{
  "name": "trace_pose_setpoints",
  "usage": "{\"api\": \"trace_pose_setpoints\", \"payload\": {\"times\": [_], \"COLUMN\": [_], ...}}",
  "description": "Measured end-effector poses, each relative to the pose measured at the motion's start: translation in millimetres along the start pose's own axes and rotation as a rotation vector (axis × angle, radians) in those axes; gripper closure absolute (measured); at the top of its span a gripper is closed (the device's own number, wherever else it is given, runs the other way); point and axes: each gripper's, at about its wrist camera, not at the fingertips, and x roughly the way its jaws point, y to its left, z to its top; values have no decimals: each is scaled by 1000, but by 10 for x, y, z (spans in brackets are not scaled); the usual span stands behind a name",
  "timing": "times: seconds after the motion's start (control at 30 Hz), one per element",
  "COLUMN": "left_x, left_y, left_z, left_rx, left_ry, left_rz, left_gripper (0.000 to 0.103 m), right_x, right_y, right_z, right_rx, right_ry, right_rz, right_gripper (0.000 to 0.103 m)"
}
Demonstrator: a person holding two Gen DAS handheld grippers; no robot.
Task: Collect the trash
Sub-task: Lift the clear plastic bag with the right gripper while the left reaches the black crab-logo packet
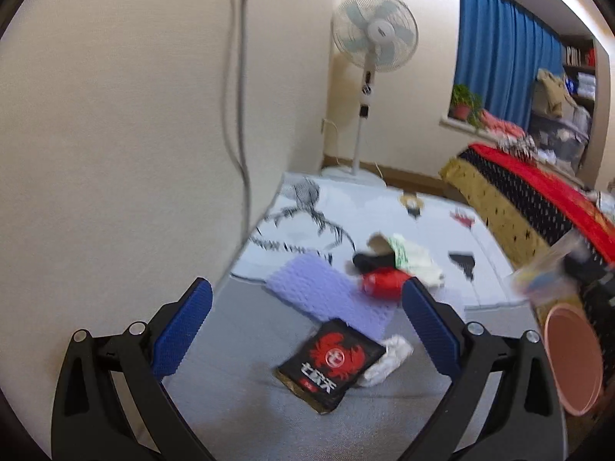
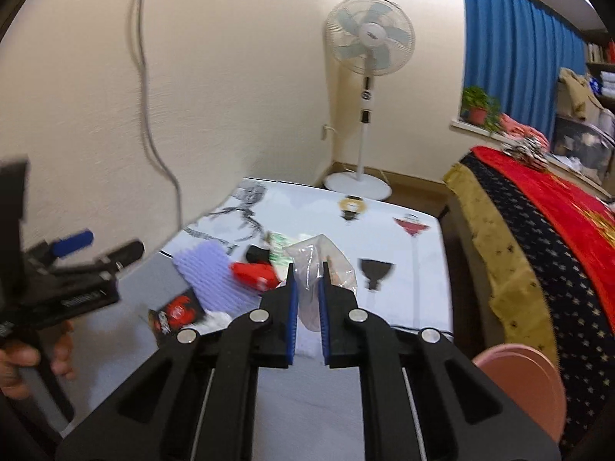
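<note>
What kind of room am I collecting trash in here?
Most likely a lived-in bedroom: a white pedestal fan stands in the corner, blue curtains cover the window, and a red patterned blanket drapes what looks like a bed.

A white pedestal fan (image 2: pixel 369 38) stands by blue curtains (image 2: pixel 515 38) and a potted plant (image 2: pixel 478 107).
</note>
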Motion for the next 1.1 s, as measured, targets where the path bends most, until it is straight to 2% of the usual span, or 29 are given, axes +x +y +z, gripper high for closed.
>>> {"api": "trace_pose_setpoints", "payload": {"times": [0.1,0.4,0.67,0.93,1.1], "left_x": [219,562,854,986,1070], "left_y": [-79,-132,-214,-201,-257], "left_z": [-117,-220,-391,-429,-489], "left_rx": [60,34,85,71,93], "left_ry": [52,97,200,264,337], "left_rz": [-1,-47,-69,-69,-104], "left_gripper": [7,7,7,7,7], "right_x": [-89,75,110,156,154], "right_y": [-190,-409,-449,-430,-424], "right_z": [-52,-180,-193,-224,-232], "right_rx": [42,97,120,114,111], "right_ry": [7,51,61,80,80], "right_rz": [-16,-26,-22,-21,-20], "right_gripper": [93,93,92,92,92]}}
